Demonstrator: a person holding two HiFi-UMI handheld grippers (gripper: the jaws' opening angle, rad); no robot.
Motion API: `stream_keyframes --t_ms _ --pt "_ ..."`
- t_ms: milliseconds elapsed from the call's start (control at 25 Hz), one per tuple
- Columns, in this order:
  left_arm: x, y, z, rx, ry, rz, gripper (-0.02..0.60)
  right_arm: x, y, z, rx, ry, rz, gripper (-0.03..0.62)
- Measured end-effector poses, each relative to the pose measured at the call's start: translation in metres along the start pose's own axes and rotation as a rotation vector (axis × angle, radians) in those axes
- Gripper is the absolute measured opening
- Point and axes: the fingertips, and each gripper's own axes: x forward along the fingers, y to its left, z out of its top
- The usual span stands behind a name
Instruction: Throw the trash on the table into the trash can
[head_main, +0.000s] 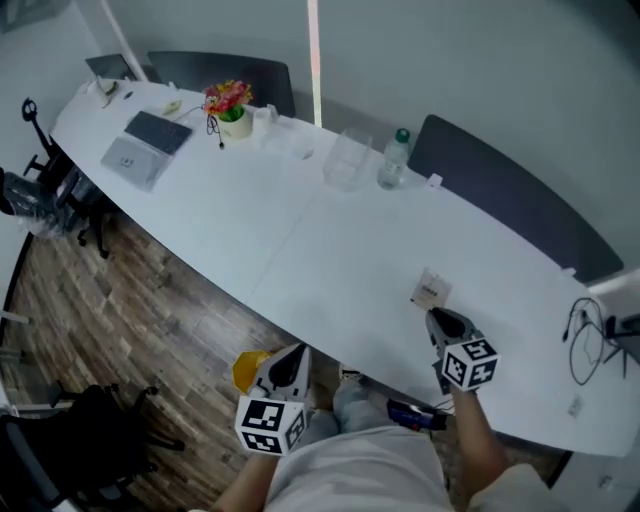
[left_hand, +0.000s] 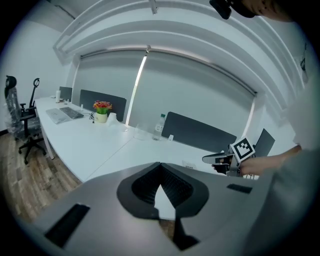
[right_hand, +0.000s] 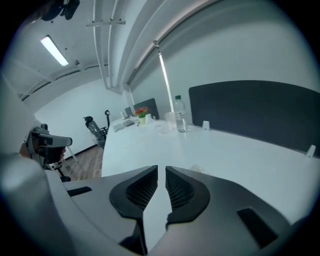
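Note:
A small crumpled wrapper (head_main: 430, 290) lies on the white table (head_main: 300, 240) near its front edge; it also shows just past the jaws in the right gripper view (right_hand: 198, 168). My right gripper (head_main: 433, 316) (right_hand: 161, 170) sits right behind the wrapper, pointing at it, shut and holding nothing. My left gripper (head_main: 296, 355) (left_hand: 160, 167) hangs over the table's front edge near my body, its tips together and bare. A yellow object (head_main: 248, 368) on the floor beside it is partly hidden; I cannot tell whether it is the trash can.
Along the table's far side stand a water bottle (head_main: 393, 160), a clear plastic container (head_main: 347, 160), a flower pot (head_main: 232, 108) and a laptop (head_main: 148, 145). Dark chairs (head_main: 500, 190) line the back. Cables (head_main: 590, 335) lie at the right end. An office chair (head_main: 45, 195) stands on the wooden floor at the left.

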Motion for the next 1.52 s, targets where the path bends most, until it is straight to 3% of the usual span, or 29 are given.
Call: stream_keyframes --t_ms 80,280,640,1000,1120,1320,1520 --pt "0.017 -0.011 0.002 0.009 0.021 -0.021 0.0 0.002 -0.029 -0.008 0.012 0.014 -0.051 0.126" --pt "0.049 -0.031 0.002 0.04 0.073 -0.052 0.0 0.016 -0.093 -0.023 0.026 0.043 -0.137 0.206" --pt "0.082 -0.04 -0.006 0.058 0.139 -0.023 0.0 0.061 -0.131 -0.048 0.038 0.122 -0.084 0.268" --pt "0.094 -0.043 -0.01 0.047 0.162 -0.013 0.0 0.077 -0.129 -0.059 -0.04 0.184 -0.054 0.264" --pt "0.095 -0.041 -0.011 0.042 0.163 -0.007 0.0 0.077 -0.125 -0.059 -0.047 0.191 -0.033 0.126" --pt "0.094 -0.039 -0.01 0.041 0.157 -0.001 0.001 0.076 -0.115 -0.052 0.003 0.161 0.007 0.058" --pt "0.086 -0.039 -0.01 0.036 0.147 0.01 0.0 0.073 -0.108 -0.043 0.022 0.134 0.018 0.043"
